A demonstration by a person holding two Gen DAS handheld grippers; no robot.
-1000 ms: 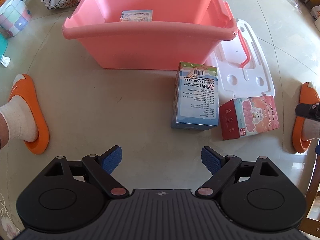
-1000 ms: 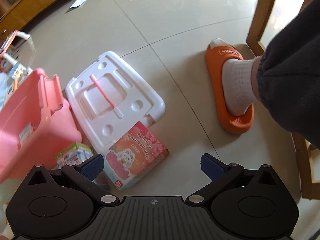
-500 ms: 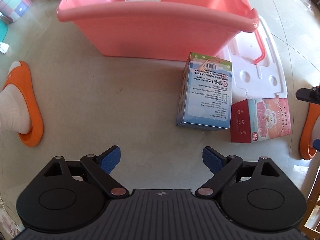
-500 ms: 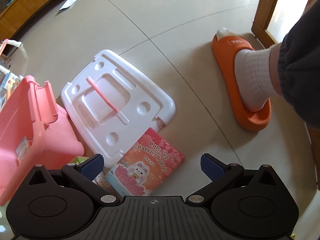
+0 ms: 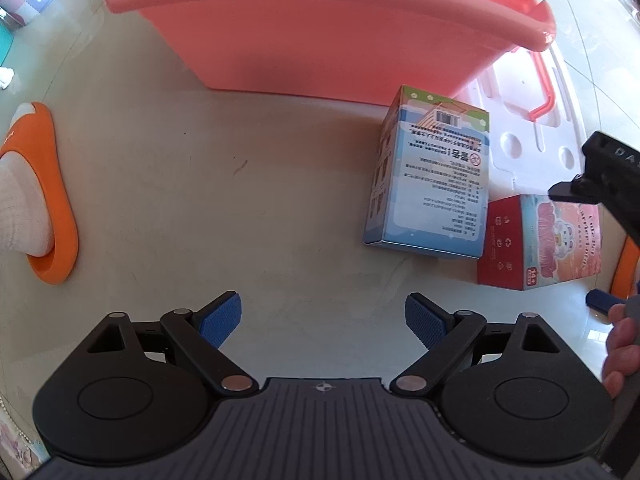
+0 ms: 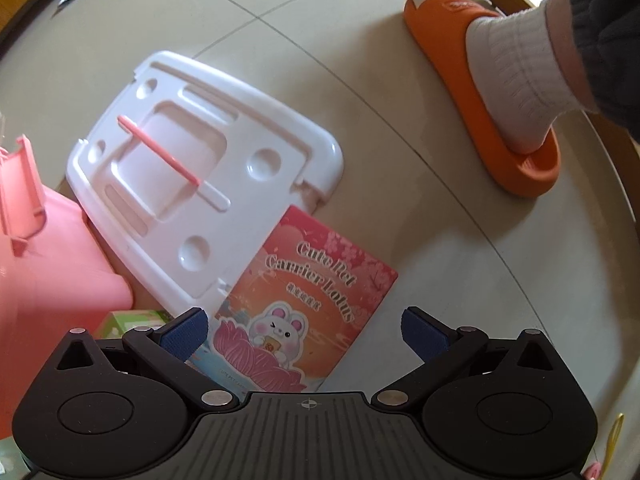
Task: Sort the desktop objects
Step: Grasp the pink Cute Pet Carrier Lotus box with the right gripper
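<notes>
Right gripper (jaws wide) over pink box

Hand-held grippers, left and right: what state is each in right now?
Left hand-held gripper: open, holding nothing, bare floor between its fingers.
Right hand-held gripper: open, holding nothing, above the pink rabbit box.

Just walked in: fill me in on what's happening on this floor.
A person holds a two-finger gripper in each hand and is sorting boxes into a pink bin. Nothing is held right now. The right gripper hangs open right over the pink rabbit box, which lies flat by the white lid. The left gripper is open over bare floor, with the blue box standing ahead of it, next to the rabbit box. One box seems to be inside the bin.
</notes>
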